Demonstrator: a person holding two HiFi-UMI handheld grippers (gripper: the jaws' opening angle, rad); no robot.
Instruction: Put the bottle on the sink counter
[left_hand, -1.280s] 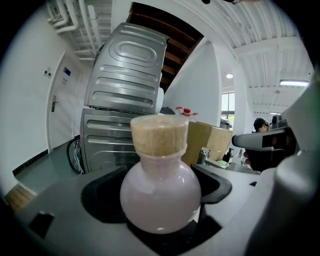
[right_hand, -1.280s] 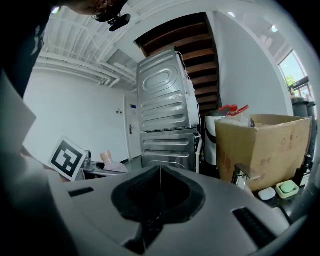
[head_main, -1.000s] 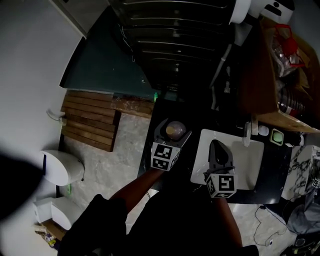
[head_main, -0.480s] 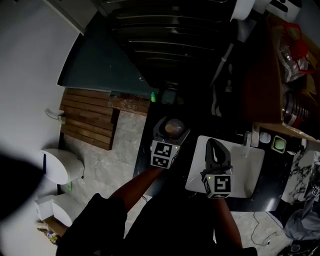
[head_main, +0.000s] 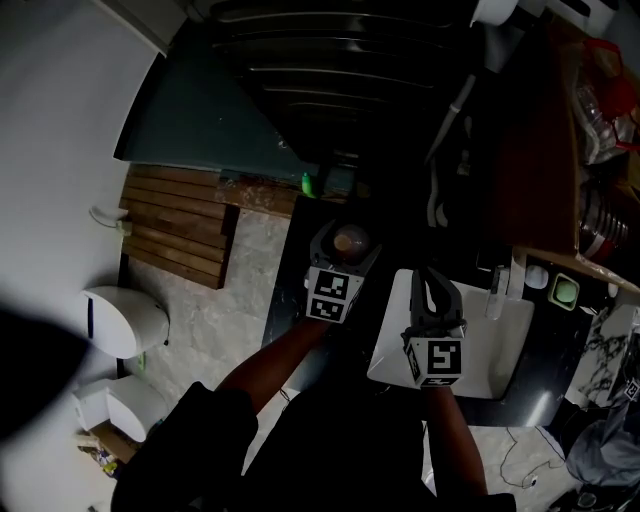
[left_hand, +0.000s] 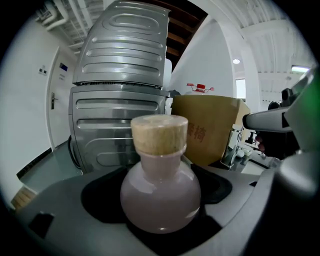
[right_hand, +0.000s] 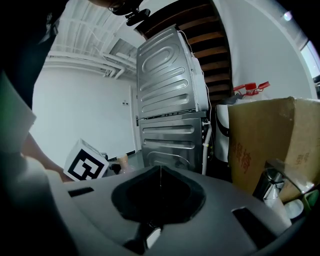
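**Bottle in my left claw, over the counter's left end**

My left claw (head_main: 340, 255) is pinching the bottle (left_hand: 160, 192) round its belly, the jaws cupping it from both sides. It stands upright, its cork (left_hand: 159, 134) on top. In the head view it hangs over the dark sink counter (head_main: 290, 320), towards the left edge and left of the white sink (head_main: 505, 335). I cannot tell whether its base touches the counter yet. My right claw (right_hand: 160, 192) is pressed together with nothing in it, and hovers over the sink's left rim.

The bottle looks like glass, round as a flask and full of cloudy pinkish liquid, so I judge it fairly heavy for its size, stiff and breakable. A smooth round belly can slide or roll in a two-sided pinch. I would keep the hold at the widest part, or under the shoulder where the neck begins, and never on the cork, which may pull out. The foot is likely narrow, so it wants a flat, dry patch of counter, well in from the edge and clear of the sink rim, and a gentle touchdown before I spread the jaws.
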